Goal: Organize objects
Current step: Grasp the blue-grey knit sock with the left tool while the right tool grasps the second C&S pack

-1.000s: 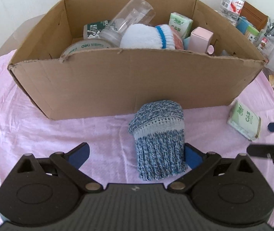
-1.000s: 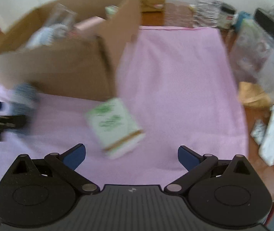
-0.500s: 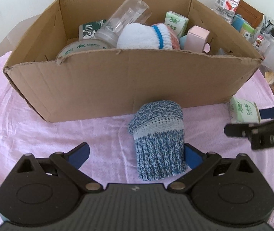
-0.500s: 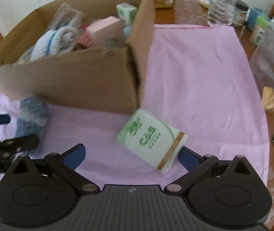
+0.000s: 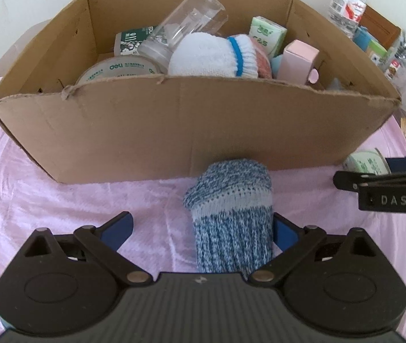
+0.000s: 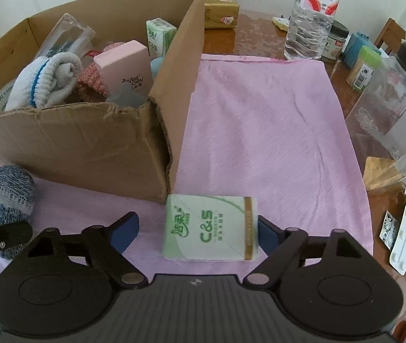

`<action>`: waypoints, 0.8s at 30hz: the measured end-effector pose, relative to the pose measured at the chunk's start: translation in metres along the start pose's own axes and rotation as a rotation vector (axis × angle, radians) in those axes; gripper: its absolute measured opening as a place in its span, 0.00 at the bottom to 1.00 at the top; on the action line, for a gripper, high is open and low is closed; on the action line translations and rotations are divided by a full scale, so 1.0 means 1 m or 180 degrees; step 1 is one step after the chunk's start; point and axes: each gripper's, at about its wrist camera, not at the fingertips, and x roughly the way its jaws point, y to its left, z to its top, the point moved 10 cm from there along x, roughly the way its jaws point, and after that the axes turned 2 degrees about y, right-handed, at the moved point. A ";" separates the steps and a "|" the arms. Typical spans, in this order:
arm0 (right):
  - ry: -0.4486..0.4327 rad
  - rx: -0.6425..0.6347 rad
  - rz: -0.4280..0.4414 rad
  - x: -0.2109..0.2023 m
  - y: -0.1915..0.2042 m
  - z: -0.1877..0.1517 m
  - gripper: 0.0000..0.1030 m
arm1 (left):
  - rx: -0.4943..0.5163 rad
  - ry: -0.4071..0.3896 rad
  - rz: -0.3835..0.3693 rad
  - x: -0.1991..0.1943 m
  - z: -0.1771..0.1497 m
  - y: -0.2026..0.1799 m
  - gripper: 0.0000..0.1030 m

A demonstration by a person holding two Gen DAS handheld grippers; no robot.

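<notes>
A blue knitted sock roll lies on the pink cloth in front of the cardboard box. My left gripper is open, the roll lying between its fingers against the right one. A green C&S tissue pack lies by the box's near right corner; it also shows in the left wrist view. My right gripper is open around the pack, whose right end touches the right finger. The box holds a white glove, a pink carton, a clear jar and tape rolls.
The pink cloth covers the table right of the box. Beyond it stand a water bottle, a tissue pack, small jars and a clear plastic container. The right gripper's body shows at the left view's right edge.
The right gripper has swung left and closed in on the tissue pack, which now lies between its open fingers. The left gripper has moved slightly forward around the sock roll.
</notes>
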 end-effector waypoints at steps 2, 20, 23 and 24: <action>-0.0028 0.0005 -0.0002 -0.002 -0.002 0.000 0.81 | -0.0028 0.0008 -0.0016 0.001 0.001 -0.002 0.93; 0.0015 -0.0068 0.0065 0.001 -0.008 0.007 0.67 | 0.0096 -0.0035 -0.0200 -0.007 -0.006 -0.016 0.60; 0.0037 -0.0091 0.0062 -0.001 -0.008 0.004 0.67 | 0.0122 -0.0035 -0.0228 -0.009 -0.007 -0.016 0.56; 0.0042 -0.0090 0.0075 -0.002 -0.008 0.004 0.67 | 0.0137 -0.0034 -0.0231 -0.010 -0.008 -0.016 0.55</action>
